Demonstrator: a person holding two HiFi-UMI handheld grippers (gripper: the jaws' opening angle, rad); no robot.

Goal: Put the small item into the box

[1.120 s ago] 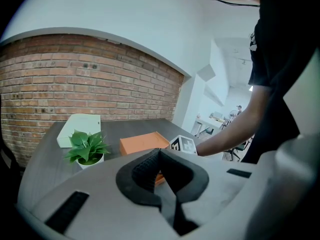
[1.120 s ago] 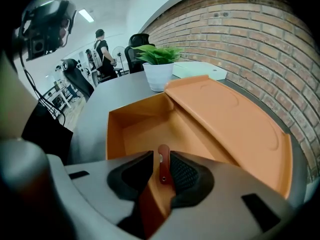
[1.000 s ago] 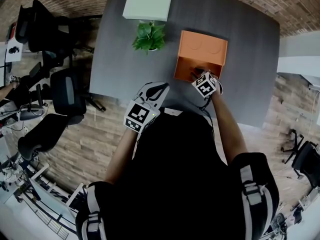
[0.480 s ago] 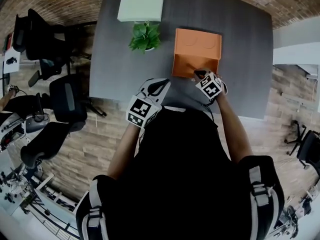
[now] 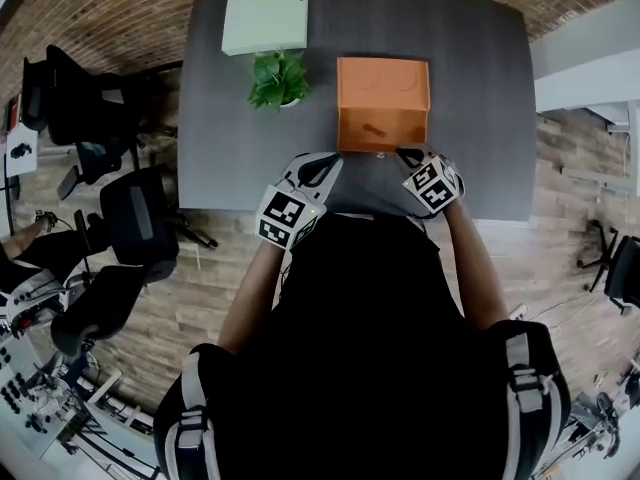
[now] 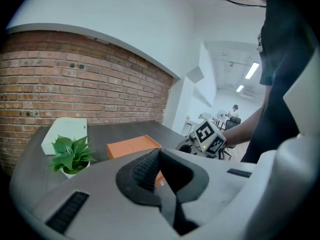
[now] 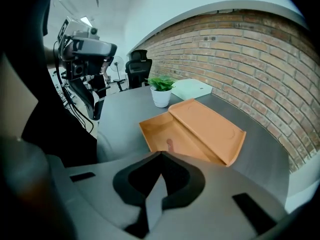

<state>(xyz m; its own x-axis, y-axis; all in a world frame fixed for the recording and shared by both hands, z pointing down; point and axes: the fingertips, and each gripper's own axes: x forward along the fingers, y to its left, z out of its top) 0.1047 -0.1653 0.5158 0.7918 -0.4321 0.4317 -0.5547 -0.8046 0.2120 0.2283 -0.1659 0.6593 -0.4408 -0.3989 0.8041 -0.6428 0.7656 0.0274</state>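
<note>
An open orange box [image 5: 382, 128] lies on the dark grey table [image 5: 230, 118], its lid [image 5: 383, 85] folded back on the far side. A small dark item [image 5: 372, 126] rests on the box floor, and it shows as a little pinkish piece [image 7: 170, 144] in the right gripper view. My right gripper [image 5: 408, 153] hovers just outside the box's near edge, shut and empty. My left gripper [image 5: 318, 168] stays over the table's near edge, left of the box, also shut with nothing in it. Both pairs of jaws meet at their tips.
A small potted plant [image 5: 277, 78] stands left of the box, with a flat white box [image 5: 264, 10] behind it at the table's far edge. Office chairs [image 5: 135, 213] stand on the wood floor to the left. A brick wall [image 7: 250, 49] runs behind the table.
My right gripper has drawn back out of the orange box toward my body, and the small item stays inside. The left gripper has barely moved.
</note>
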